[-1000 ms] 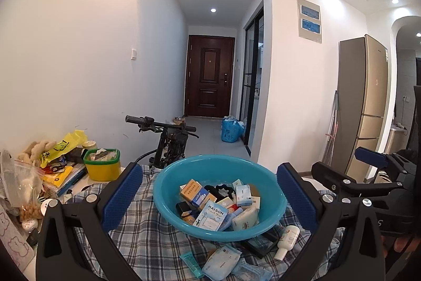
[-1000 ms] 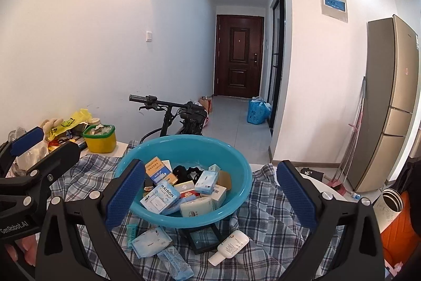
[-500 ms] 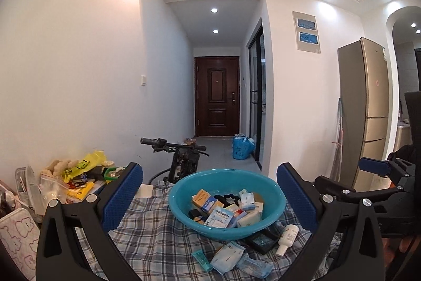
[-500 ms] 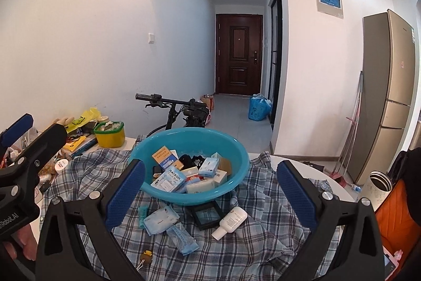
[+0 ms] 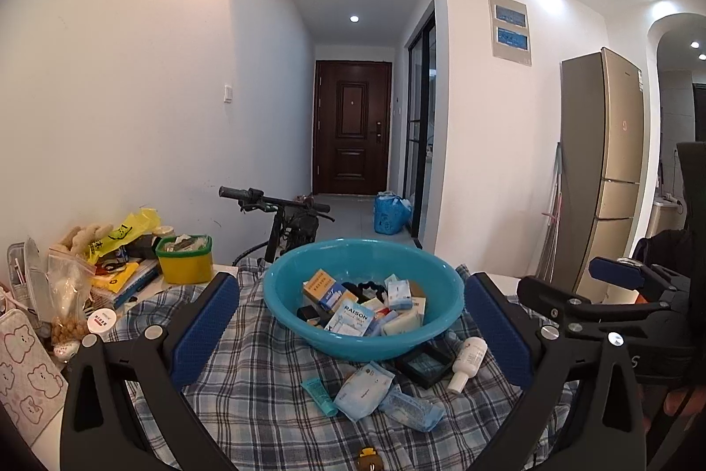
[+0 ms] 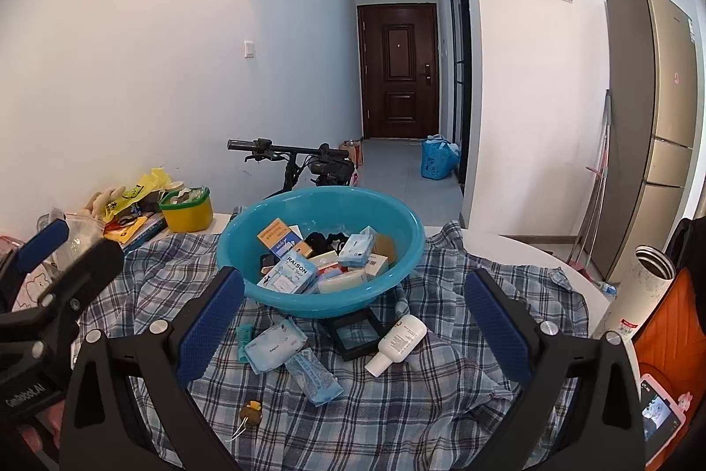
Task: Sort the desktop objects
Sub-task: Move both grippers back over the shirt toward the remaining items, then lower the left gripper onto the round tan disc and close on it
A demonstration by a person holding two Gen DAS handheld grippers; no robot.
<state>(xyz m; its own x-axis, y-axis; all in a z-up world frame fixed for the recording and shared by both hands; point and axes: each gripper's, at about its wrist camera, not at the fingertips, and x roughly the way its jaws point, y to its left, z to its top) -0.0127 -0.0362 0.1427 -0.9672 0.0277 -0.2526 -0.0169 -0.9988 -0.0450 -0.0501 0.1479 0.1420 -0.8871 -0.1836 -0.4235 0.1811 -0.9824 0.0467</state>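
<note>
From the left wrist view, the left gripper point(image 5: 353, 327) has its blue-padded fingers spread wide with nothing between them, held above a checked cloth point(image 5: 247, 391) that covers the table. Beyond the fingers sits a blue basin point(image 5: 309, 334) full of small boxes, one of which reads "RAISON" point(image 5: 351, 316). In front of the basin on the cloth lie a teal tube point(image 5: 320, 395), a pale blue packet point(image 5: 364, 389), a clear wrapped pack point(image 5: 412, 409), a black square case point(image 5: 426, 365) and a white bottle point(image 5: 467, 356). The right gripper point(image 5: 617, 281) shows at the right edge; from here I cannot tell how its fingers stand. From the right wrist view, the right gripper point(image 6: 355, 325) is likewise wide open and empty, with the same basin point(image 6: 282, 299) and loose things ahead of it. The left gripper's body at the left edge bears the writing "GenRobot.AI" point(image 6: 24, 393). A yellow tub point(image 6: 187, 215) stands left of the basin, beside the cloth.
</note>
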